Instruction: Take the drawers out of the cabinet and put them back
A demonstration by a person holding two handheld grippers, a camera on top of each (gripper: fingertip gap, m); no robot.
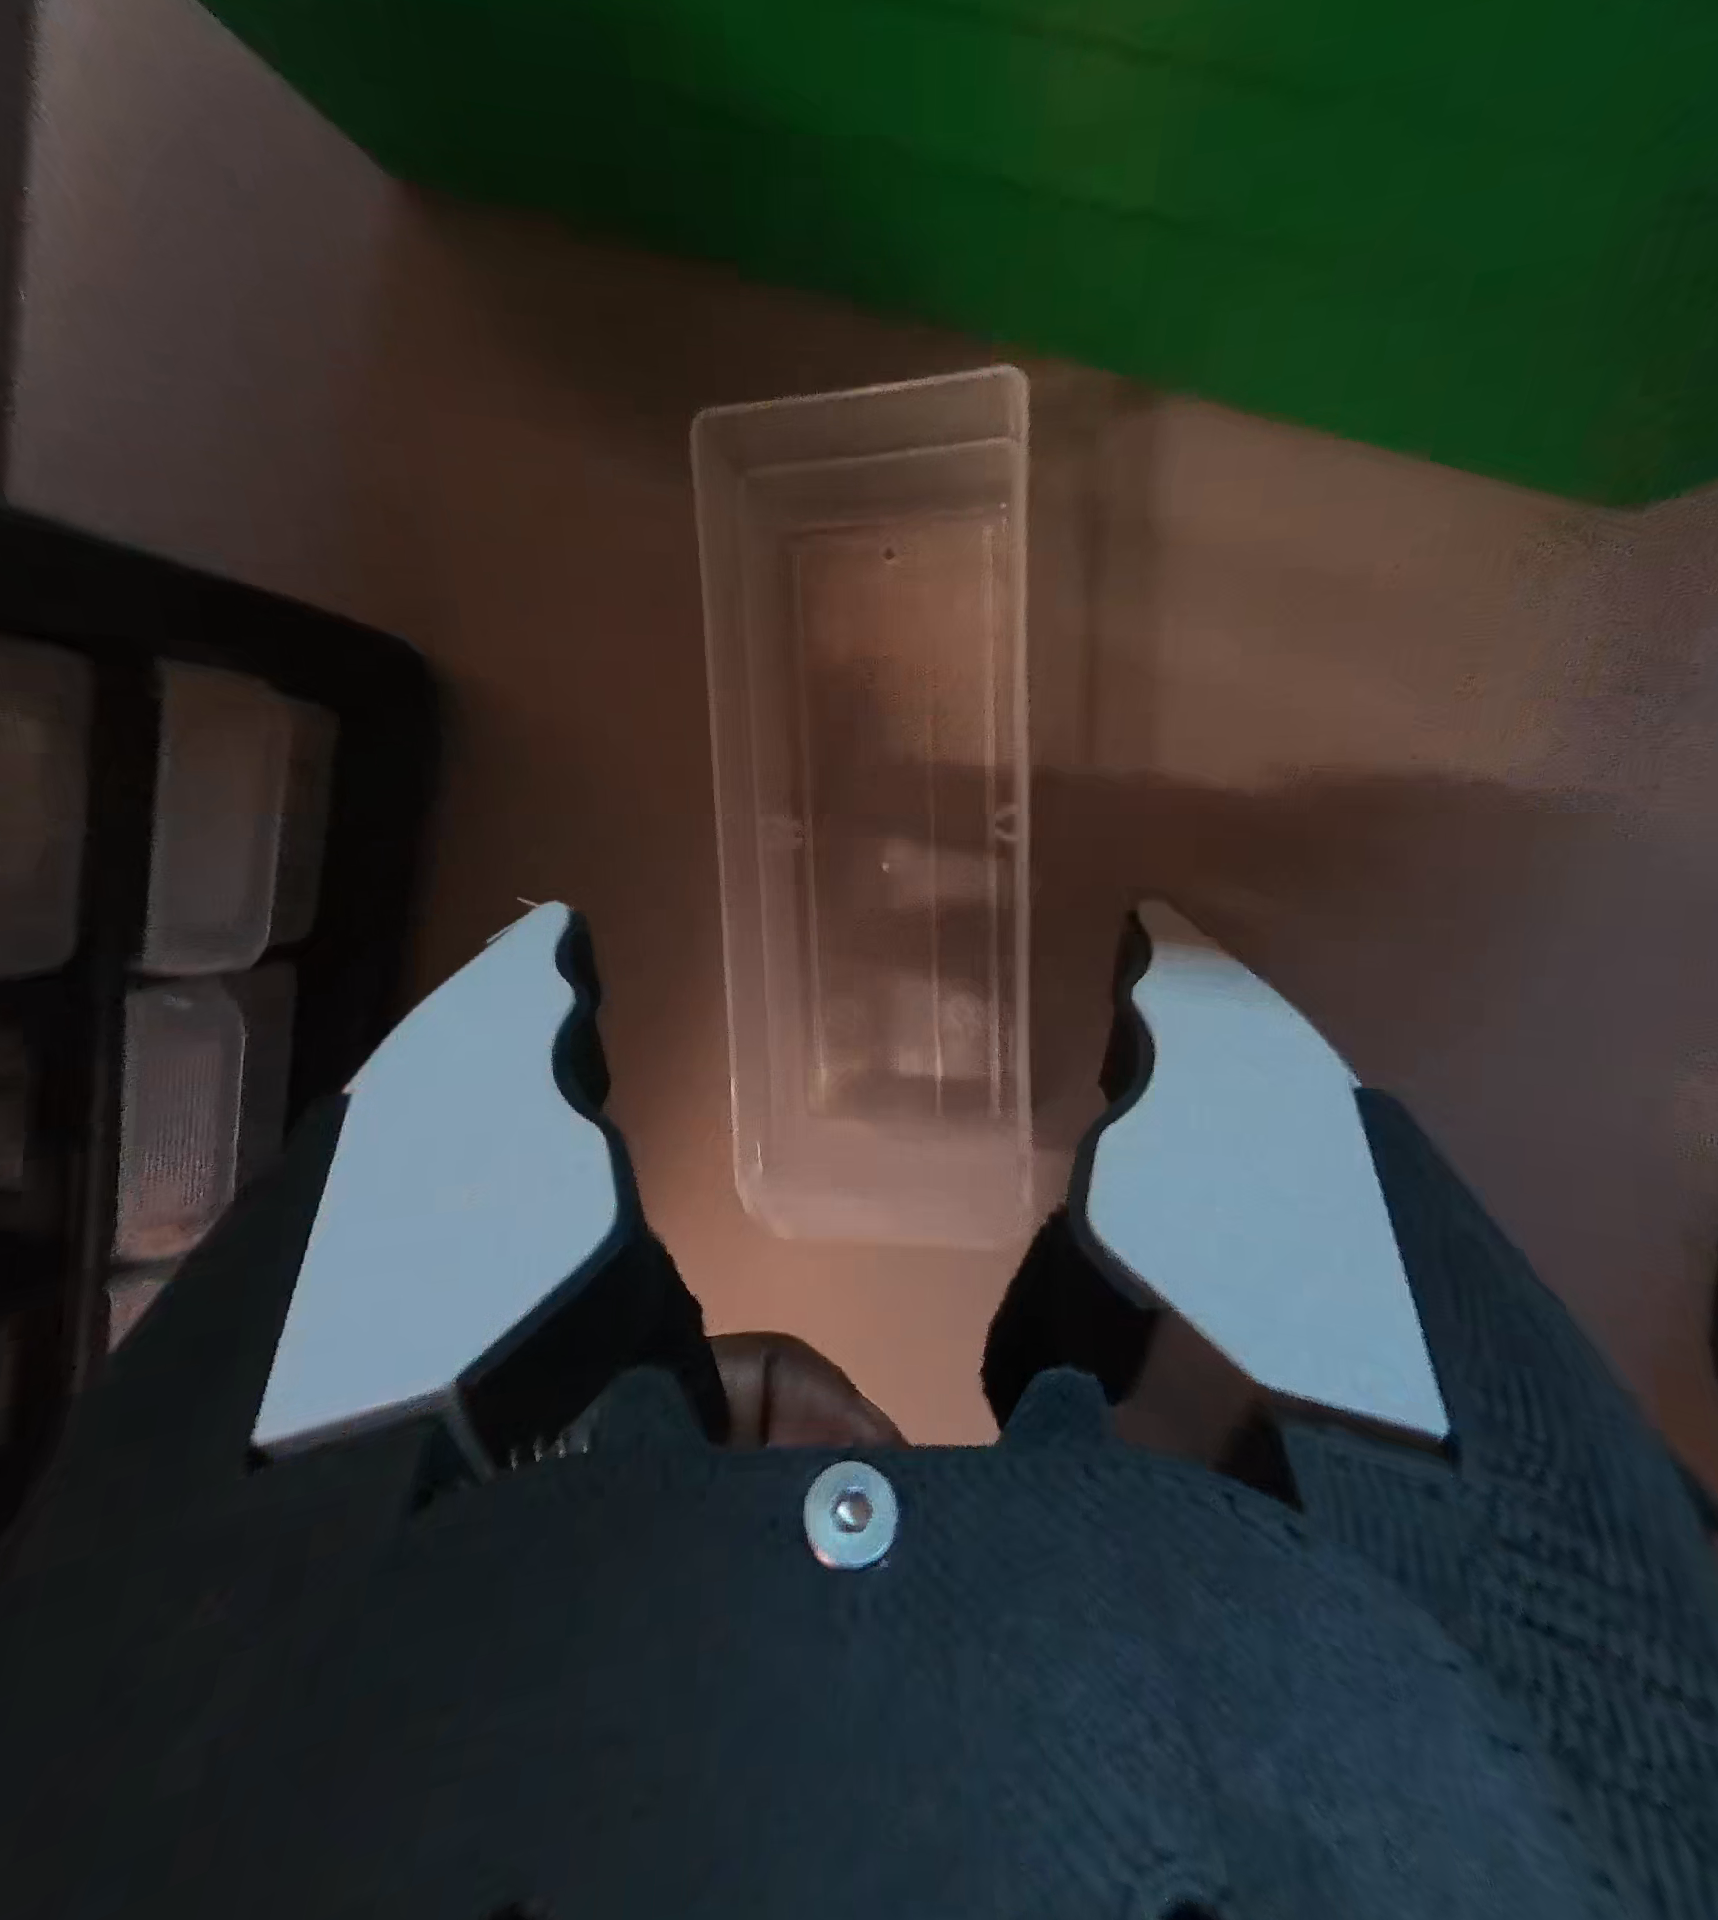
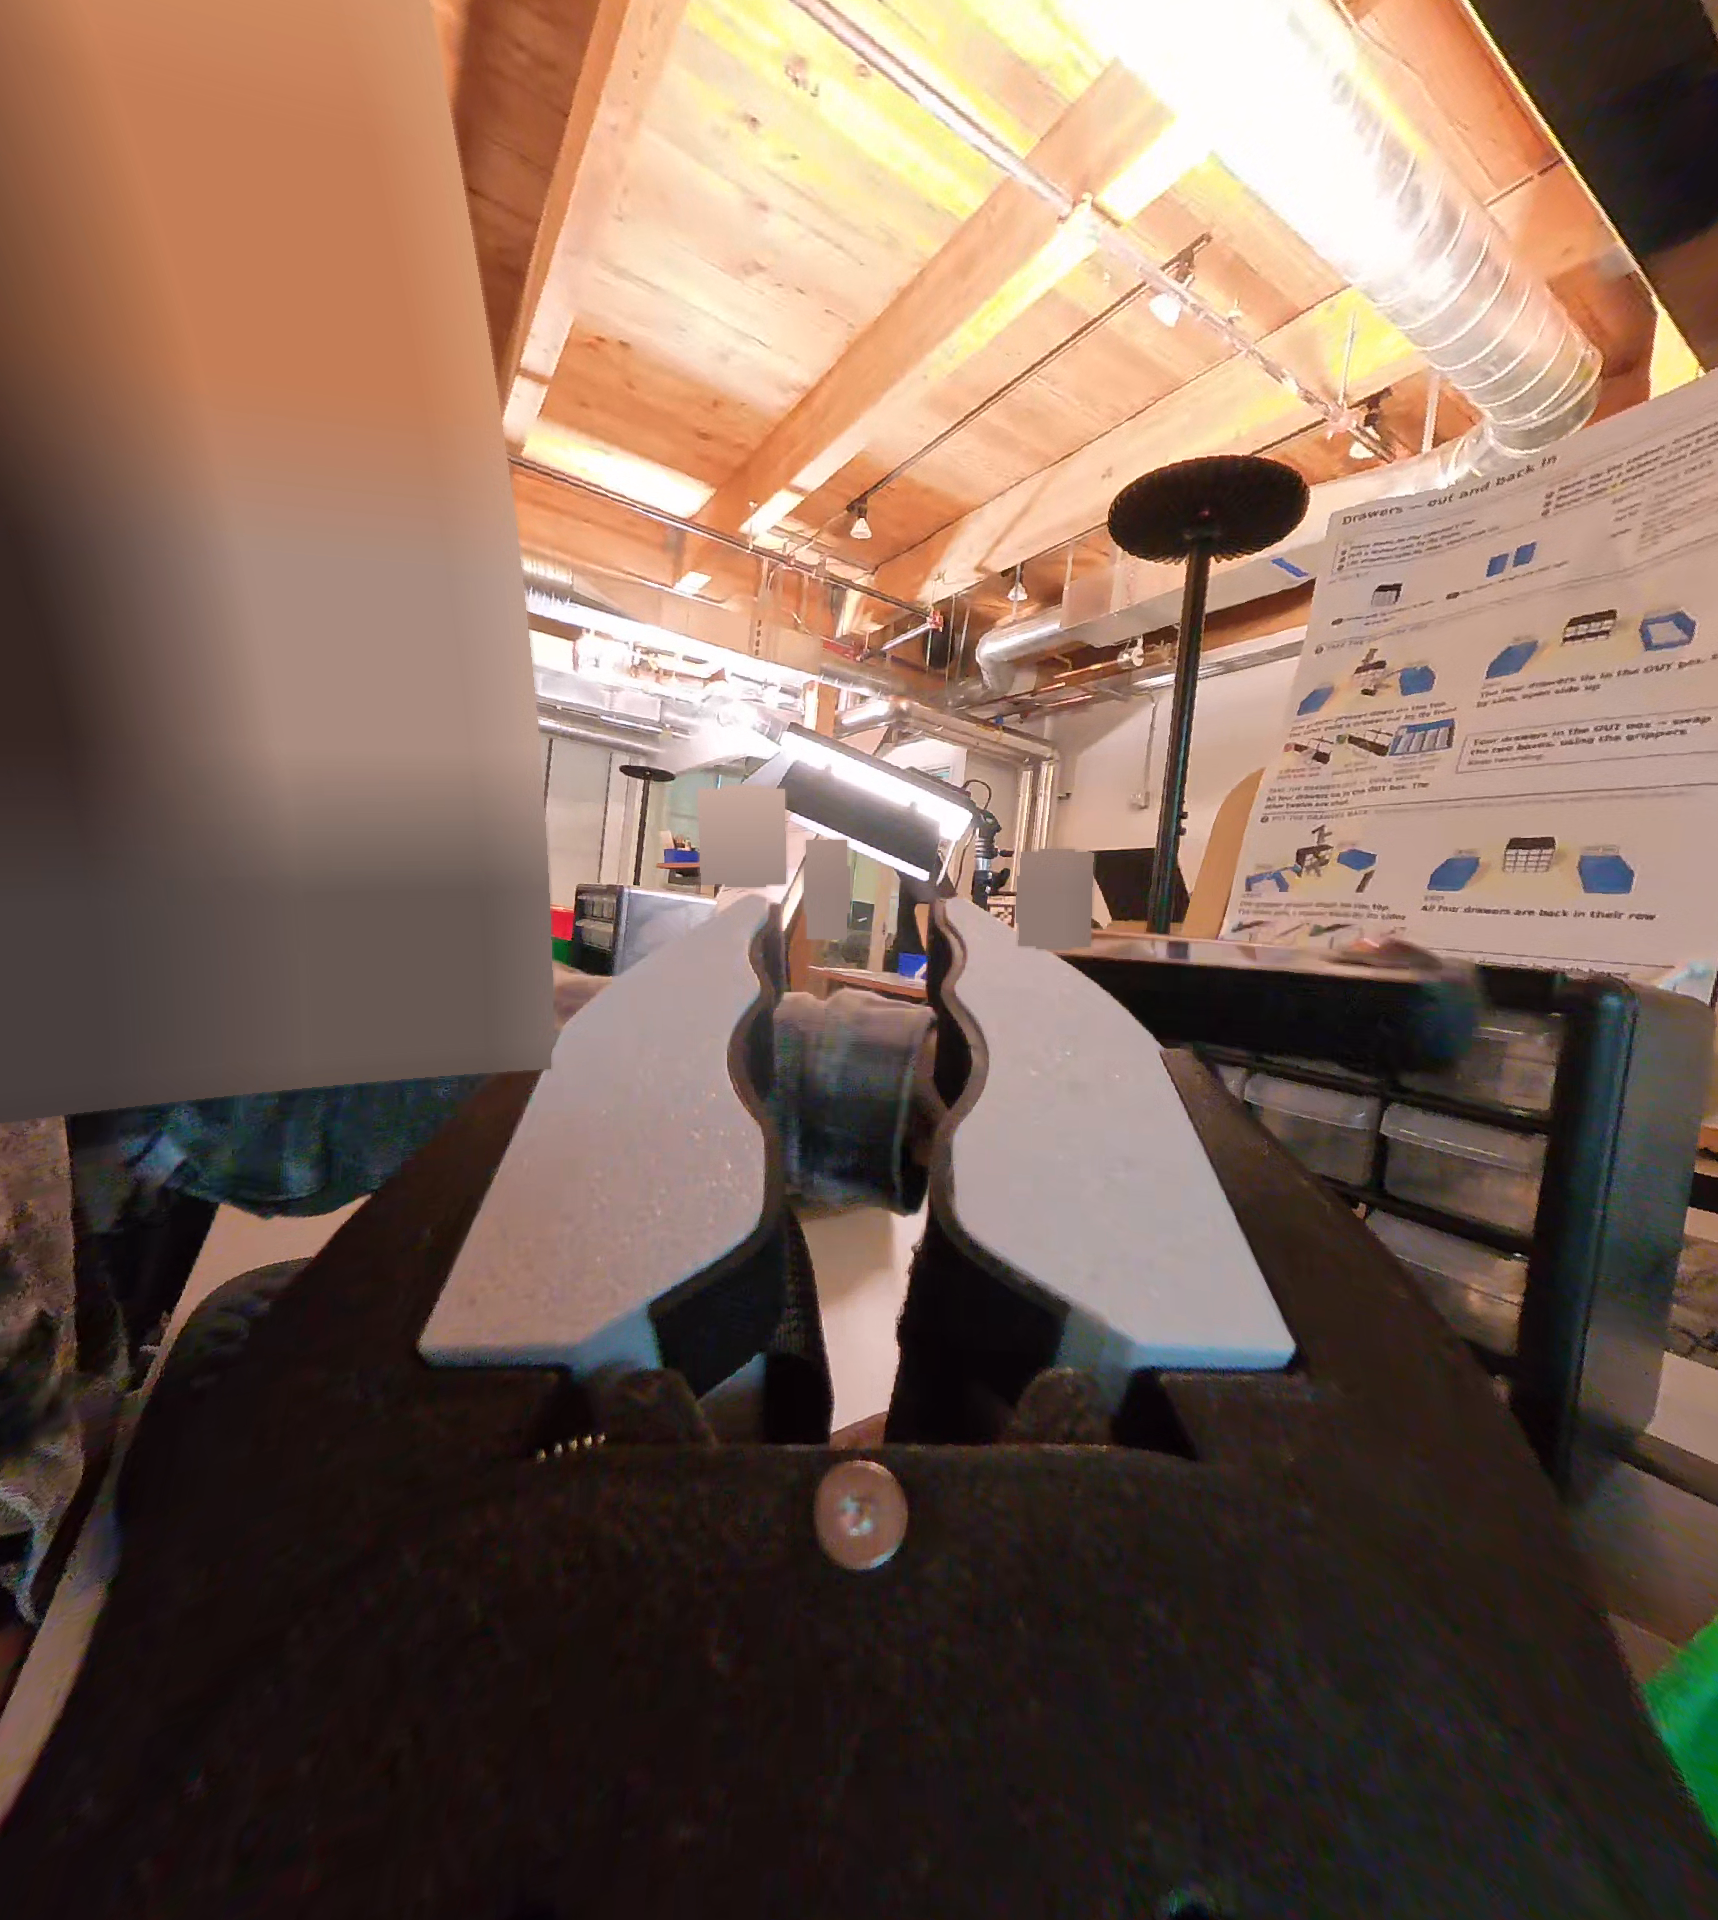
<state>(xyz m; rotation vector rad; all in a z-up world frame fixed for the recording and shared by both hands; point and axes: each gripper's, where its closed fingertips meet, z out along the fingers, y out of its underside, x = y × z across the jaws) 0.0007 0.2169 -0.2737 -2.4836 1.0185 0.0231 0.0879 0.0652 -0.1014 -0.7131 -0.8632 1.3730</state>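
The clear plastic drawer (image 1: 865,810) lies empty ahead between the left gripper (image 1: 860,914)'s spread fingers: probably light, stiff, slick; grip its near end wall.

The left gripper (image 1: 860,914) points downward, its two pale-faced fingers (image 1: 460,1174) spread wide apart — nothing is held between them. The right gripper (image 2: 850,920) is tilted upward, its fingers (image 2: 647,1143) drawn close together with only a narrow gap — also holding nothing.
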